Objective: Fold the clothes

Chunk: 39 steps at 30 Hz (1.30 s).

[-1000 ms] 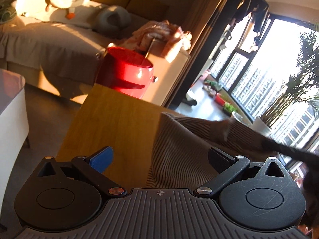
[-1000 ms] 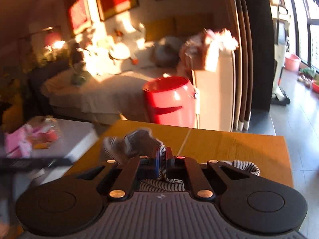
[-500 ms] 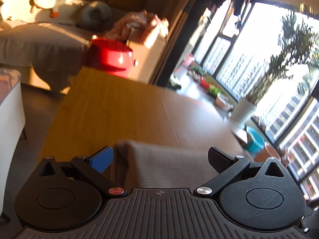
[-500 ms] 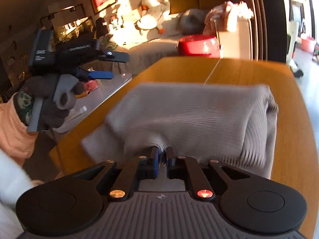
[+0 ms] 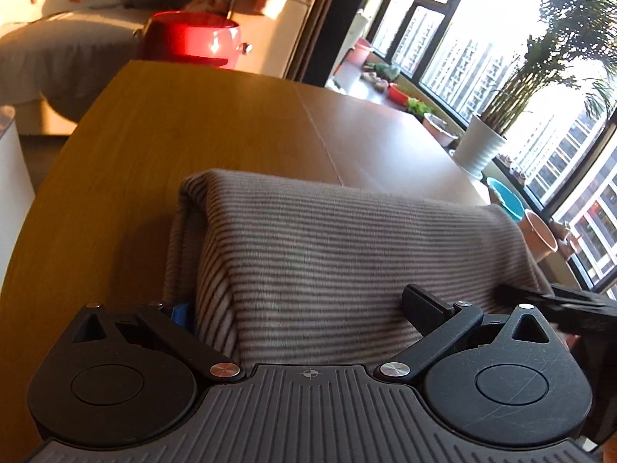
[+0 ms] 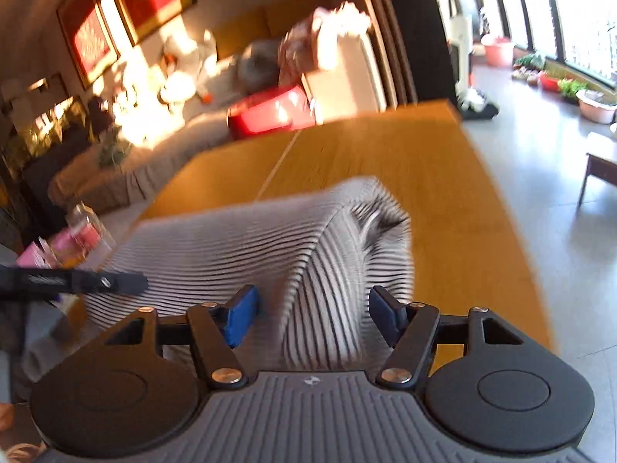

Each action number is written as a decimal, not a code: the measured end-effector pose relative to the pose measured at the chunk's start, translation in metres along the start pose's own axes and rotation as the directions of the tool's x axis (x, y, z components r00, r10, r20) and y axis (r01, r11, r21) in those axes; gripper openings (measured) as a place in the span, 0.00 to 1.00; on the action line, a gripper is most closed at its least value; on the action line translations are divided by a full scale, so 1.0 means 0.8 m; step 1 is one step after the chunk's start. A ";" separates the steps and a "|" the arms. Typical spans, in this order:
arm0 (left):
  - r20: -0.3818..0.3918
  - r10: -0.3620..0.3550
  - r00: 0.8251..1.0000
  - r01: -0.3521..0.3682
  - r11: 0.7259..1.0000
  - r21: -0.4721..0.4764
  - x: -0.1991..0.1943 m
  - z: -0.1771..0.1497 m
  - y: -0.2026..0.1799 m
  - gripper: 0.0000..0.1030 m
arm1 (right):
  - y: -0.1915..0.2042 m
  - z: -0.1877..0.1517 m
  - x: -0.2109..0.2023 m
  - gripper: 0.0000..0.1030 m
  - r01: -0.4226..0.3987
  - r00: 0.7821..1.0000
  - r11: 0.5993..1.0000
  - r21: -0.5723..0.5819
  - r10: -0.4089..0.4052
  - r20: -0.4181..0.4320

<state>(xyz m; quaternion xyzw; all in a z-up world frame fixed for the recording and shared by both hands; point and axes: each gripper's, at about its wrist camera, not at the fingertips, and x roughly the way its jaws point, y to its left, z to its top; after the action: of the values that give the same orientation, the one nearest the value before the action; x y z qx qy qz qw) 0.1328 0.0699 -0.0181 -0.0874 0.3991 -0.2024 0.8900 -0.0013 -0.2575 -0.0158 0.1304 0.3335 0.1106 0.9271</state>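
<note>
Because the wooden table point(image 5: 200, 142) carries the whole load, you work against a firm, flat support, and the striped knit garment point(image 5: 347, 262) lies folded near its front edge, its far fold raised into a soft ridge. Judge it light, limp and not slippery: it will sag wherever you leave it unsupported, so take it at the corners of the near edge, through all layers. Your left gripper point(image 5: 300, 308) stands spread wide, the cloth running between its fingers and over the blue pad point(image 5: 181, 312), gripped by neither. Your right gripper point(image 6: 312, 312) is likewise parted, a draped fold of the garment point(image 6: 339, 262) between its pads and apparently unclamped; motion blur hides whether they touch.
</note>
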 end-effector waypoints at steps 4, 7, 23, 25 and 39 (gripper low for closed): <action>0.039 0.023 0.999 -0.025 0.999 0.045 0.029 0.033 -0.002 0.86 | 0.004 0.031 0.051 0.39 0.014 1.000 1.000 -0.028 -0.013 0.015; 0.058 0.008 0.998 -0.008 1.000 -0.006 0.034 0.064 0.011 0.54 | -0.002 0.060 0.073 0.29 0.011 0.999 1.000 -0.005 -0.011 0.036; 0.057 0.017 0.998 -0.018 1.000 0.018 -0.014 0.016 0.012 0.49 | -0.019 -0.009 0.009 0.36 -0.017 0.999 0.999 0.047 0.015 0.043; 0.050 0.034 0.998 -0.035 0.999 0.020 -0.012 0.006 0.013 0.49 | -0.020 -0.008 0.003 0.44 -0.006 0.999 0.999 0.051 0.004 0.042; 0.113 0.054 0.992 -0.059 0.997 0.040 -0.045 0.006 -0.009 0.63 | 0.021 0.033 -0.027 0.35 0.017 0.989 0.990 -0.141 0.004 0.150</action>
<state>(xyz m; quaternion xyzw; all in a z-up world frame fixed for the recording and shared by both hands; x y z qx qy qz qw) 0.1129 0.0790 0.0118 -0.0678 0.3466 -0.1804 0.9180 -0.0024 -0.2520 0.0217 0.0710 0.2544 0.1208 0.9569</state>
